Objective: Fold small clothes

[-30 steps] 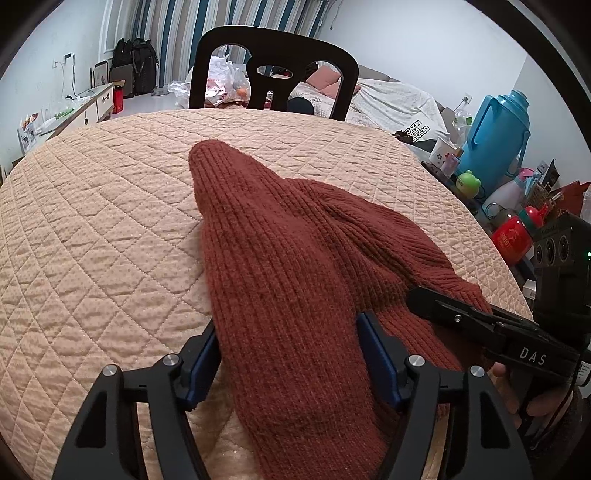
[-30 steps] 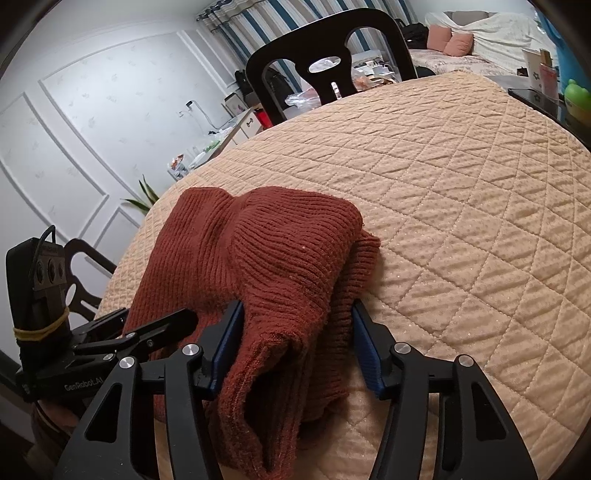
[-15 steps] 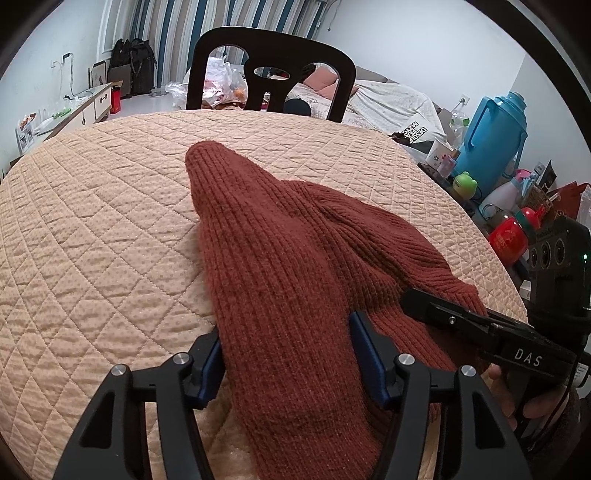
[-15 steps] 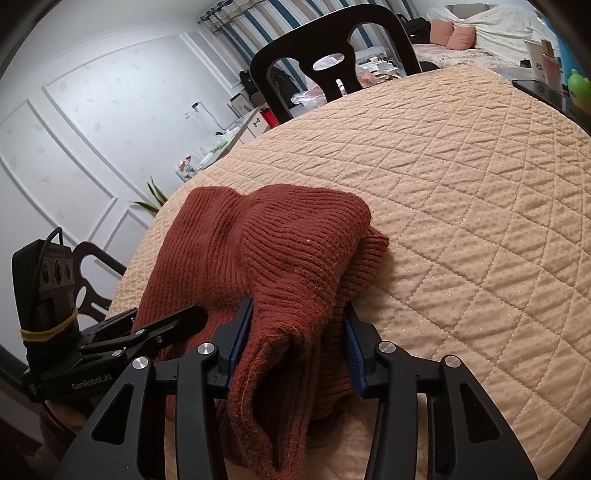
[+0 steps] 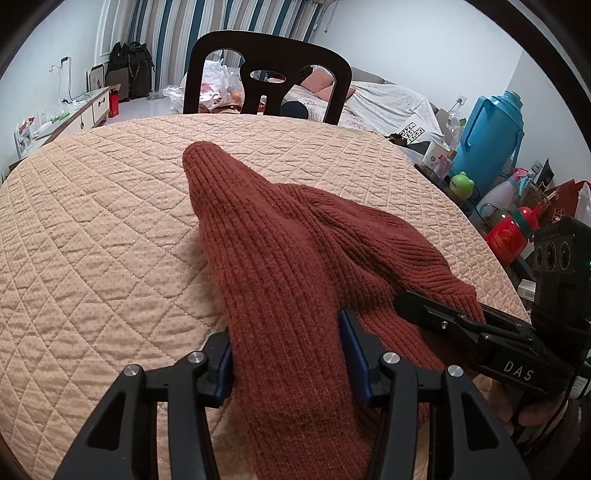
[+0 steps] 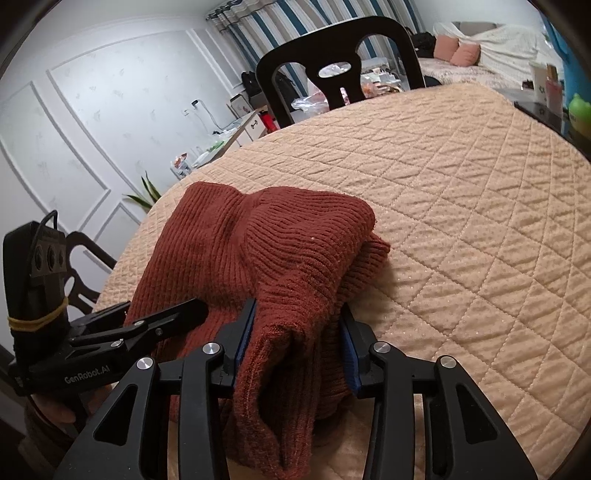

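The sweater [image 5: 295, 258] lay bunched on the quilted table [image 5: 92, 240]. Left gripper [image 5: 286, 354] and right gripper [image 6: 295, 350] were each closing on its near hem, with fabric between the pads. The thick, soft, limp knit would likely sag, so it should be gripped at the doubled hem edges.

Black chair [image 5: 266, 70] before striped curtains [image 5: 221, 22], white walls [image 6: 92, 122].
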`<state>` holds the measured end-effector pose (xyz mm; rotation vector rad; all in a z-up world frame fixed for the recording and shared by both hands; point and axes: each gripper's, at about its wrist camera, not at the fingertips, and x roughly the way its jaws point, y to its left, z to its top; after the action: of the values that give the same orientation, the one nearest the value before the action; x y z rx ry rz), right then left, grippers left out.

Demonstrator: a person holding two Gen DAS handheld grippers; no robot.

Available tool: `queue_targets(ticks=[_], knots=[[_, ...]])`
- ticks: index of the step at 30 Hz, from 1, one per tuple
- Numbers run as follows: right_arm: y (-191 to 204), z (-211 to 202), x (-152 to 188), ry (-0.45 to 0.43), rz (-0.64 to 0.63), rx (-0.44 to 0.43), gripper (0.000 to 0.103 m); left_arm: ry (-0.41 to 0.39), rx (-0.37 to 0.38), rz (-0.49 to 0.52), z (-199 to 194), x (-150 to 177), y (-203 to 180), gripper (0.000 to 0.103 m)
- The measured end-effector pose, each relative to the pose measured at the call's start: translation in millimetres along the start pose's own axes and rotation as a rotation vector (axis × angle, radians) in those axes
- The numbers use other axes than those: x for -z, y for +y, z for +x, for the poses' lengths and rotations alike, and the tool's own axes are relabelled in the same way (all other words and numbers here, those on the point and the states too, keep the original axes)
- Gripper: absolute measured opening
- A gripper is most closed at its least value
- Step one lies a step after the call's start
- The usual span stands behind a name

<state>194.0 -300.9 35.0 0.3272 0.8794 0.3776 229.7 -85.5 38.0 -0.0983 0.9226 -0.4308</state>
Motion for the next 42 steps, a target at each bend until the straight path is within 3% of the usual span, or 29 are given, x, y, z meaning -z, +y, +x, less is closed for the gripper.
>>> queue_targets(ticks=[20, 42], knots=[[16.7, -7.6, 1.9, -0.059, -0.08, 0.068, 0.033, -0.032, -0.029, 0.017, -5.6, -0.6, -6.8, 0.04], [50.7, -25.3, -4.3, -0.136, -0.129, 0.077, 0.031, -0.092, -0.042, 0.016, -40.7, -0.5, 1.7, 0.039]])
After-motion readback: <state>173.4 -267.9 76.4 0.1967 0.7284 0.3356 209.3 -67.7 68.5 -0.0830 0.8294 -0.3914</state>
